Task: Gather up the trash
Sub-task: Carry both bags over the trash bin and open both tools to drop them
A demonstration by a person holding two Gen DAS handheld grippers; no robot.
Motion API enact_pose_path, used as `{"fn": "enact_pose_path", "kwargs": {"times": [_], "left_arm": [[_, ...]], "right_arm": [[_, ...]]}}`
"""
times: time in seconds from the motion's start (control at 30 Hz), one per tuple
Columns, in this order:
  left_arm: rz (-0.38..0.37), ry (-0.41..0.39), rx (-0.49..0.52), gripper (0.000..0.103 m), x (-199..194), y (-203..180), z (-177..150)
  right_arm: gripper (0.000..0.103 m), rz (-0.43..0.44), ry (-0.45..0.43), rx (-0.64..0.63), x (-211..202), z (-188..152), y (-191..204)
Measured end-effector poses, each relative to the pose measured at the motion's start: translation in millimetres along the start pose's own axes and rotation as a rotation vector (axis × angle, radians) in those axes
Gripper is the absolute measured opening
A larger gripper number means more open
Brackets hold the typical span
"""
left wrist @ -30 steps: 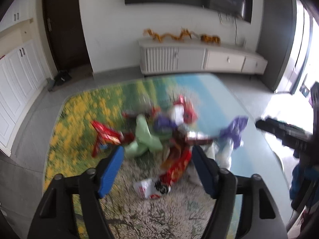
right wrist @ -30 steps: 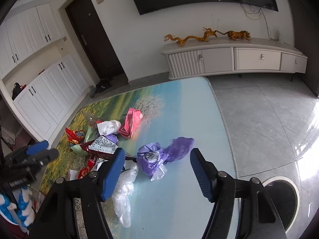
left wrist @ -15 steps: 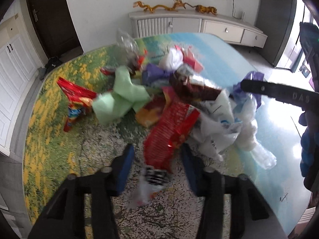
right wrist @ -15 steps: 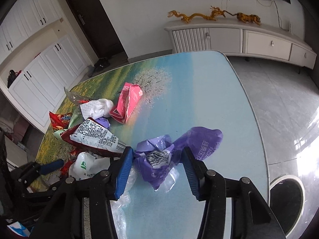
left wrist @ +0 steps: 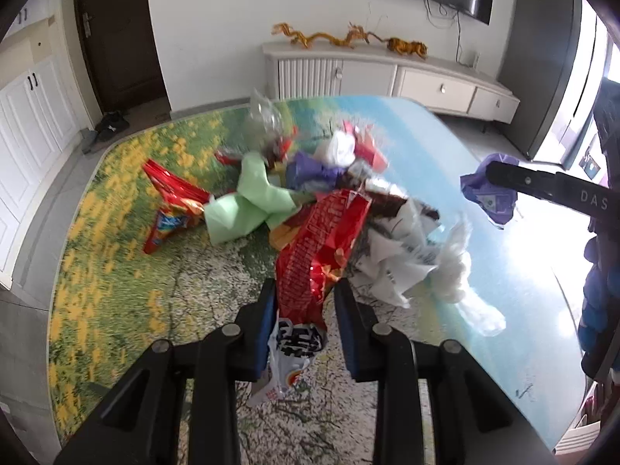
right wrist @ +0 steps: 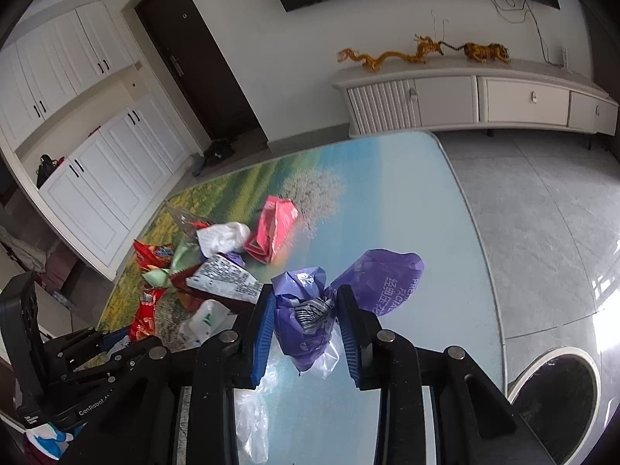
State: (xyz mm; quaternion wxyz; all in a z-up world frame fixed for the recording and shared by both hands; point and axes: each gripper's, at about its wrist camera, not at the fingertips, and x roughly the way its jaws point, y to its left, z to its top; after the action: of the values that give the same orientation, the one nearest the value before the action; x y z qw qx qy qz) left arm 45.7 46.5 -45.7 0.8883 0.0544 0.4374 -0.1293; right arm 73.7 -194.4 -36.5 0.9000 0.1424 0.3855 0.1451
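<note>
A heap of wrappers lies on the picture-printed table (left wrist: 116, 271). My left gripper (left wrist: 306, 302) is shut on a long red snack wrapper (left wrist: 321, 240), with a white printed packet (left wrist: 294, 345) under it between the fingers. My right gripper (right wrist: 306, 310) is shut on a crumpled purple plastic bag (right wrist: 306, 310) with a wide lobe (right wrist: 383, 279) to its right. The bag (left wrist: 488, 193) and right gripper finger also show at the right of the left wrist view. The left gripper shows at the lower left of the right wrist view (right wrist: 97, 348).
A green bag (left wrist: 252, 201), a red chip packet (left wrist: 170, 205), white crumpled paper (left wrist: 403, 255) and clear plastic (left wrist: 465, 283) lie in the heap. A pink packet (right wrist: 271, 232) lies farther back. A round bin (right wrist: 554, 391) stands on the floor right of the table.
Both grippers have closed: the left on the red wrapper, the right on the purple bag. One second ago both were wide open and farther from the heap.
</note>
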Motion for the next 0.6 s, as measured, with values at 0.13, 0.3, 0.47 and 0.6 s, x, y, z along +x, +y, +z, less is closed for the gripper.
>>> {"fn": "enact_pose_path", "kwargs": {"times": [0.13,0.3,0.47,0.6], "left_arm": [[-0.008,-0.041,-0.004,0.028,-19.8,-8.2,6.9],[-0.06,-0.091,0.009,0.028,-42.9,-30.3,19.2],[-0.113,-0.13,0.075,0.028,-55.8,-64.4,36.2],[-0.167,-0.151,0.136,0.028,-62.3,-103.5,52.8]], "right_arm": [[0.03,0.002,-0.046,-0.019,-23.3,1.7,6.1],[0.03,-0.015,-0.112,-0.014,-57.8,3.1,3.2],[0.03,-0.07,-0.177,0.007,-99.2,1.7,-16.3],[0.03,-0.145,-0.225,0.048,-132.0,-4.1,-44.7]]}}
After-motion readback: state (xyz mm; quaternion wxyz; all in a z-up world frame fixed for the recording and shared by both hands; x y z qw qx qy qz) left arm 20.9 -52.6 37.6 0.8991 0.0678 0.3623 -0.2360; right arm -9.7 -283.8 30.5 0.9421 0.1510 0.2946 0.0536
